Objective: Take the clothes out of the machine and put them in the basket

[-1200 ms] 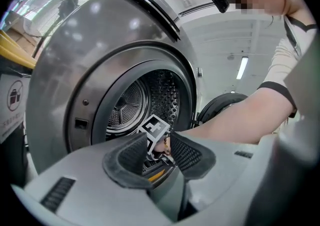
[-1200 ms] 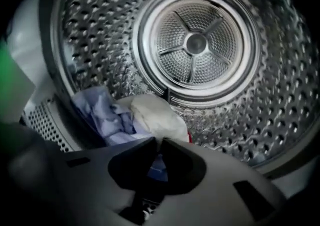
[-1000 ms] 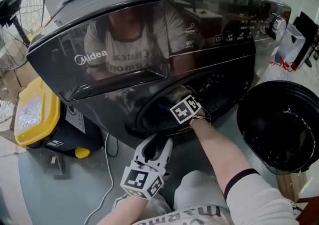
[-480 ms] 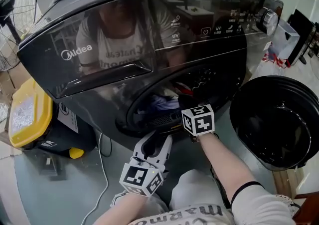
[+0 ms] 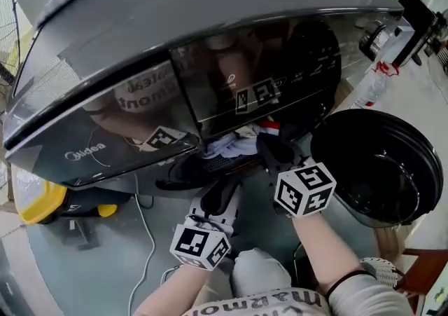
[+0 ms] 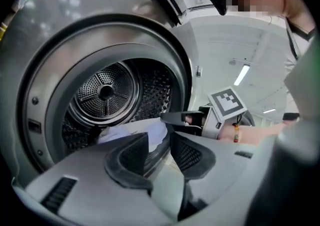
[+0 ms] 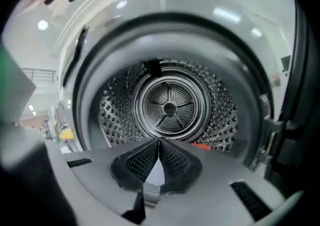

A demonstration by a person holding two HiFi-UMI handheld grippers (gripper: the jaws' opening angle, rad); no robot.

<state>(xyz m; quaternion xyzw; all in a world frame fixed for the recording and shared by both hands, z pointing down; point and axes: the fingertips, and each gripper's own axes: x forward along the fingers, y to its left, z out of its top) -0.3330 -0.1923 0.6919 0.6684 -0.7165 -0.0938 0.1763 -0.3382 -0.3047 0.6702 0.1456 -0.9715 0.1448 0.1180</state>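
Pinching a corner of the pale garment (image 6: 132,134) at the mouth of the drum (image 7: 170,107), the right gripper (image 7: 159,141) is clenched, while the left gripper (image 6: 159,139) hangs just beside the garment, jaws apart on nothing.

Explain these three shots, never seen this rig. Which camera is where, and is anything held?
A person holds a two-jaw gripper in each hand at a washing machine whose door stands open. The head view looks down from the person's head; the other two cameras ride on the grippers, looking along their jaws into the drum. Pale clothes lie at its mouth. The left gripper is open and empty. The right gripper is shut; whether it pinches cloth I cannot tell.
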